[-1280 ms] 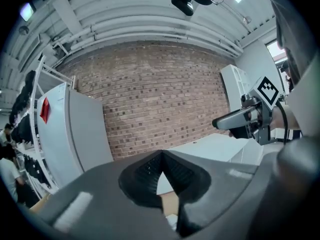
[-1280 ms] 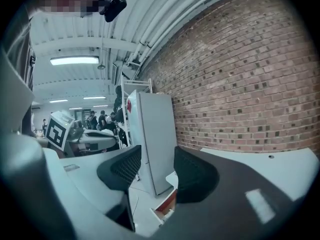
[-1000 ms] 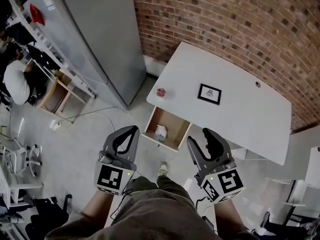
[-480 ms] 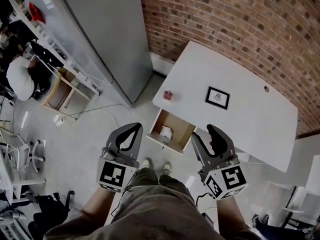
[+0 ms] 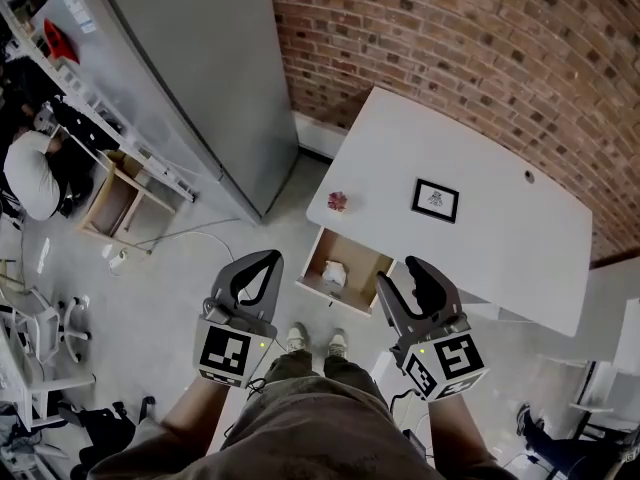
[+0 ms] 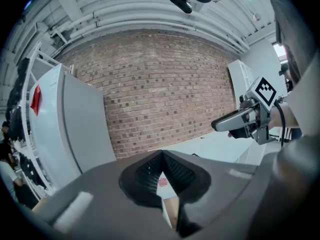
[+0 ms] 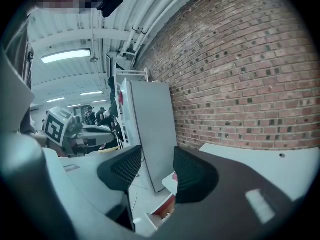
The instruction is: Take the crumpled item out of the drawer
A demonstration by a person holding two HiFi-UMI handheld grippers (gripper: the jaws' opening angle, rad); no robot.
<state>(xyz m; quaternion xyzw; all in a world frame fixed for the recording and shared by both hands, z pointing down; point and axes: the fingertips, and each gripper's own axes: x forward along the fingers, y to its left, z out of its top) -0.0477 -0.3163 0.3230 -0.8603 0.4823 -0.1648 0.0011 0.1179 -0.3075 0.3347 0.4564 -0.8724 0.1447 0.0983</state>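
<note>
Two grippers, dark and ribbed inside: left gripper [image 5: 262, 260] pinched tip to tip on nothing, right gripper [image 5: 403, 273] parted and empty, both short of the drawer. Ahead, one open wooden drawer [image 5: 330, 296], boxy, under a smooth white table [image 5: 500, 238]. Inside, one crumpled item [image 5: 334, 272], a pale lump; too small to show a long axis. On top, one pinkish wad [image 5: 338, 201] and one black-framed card [image 5: 435, 200].

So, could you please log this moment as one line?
drawer open | crumpled item inside | left gripper shut, empty | right gripper open
</note>
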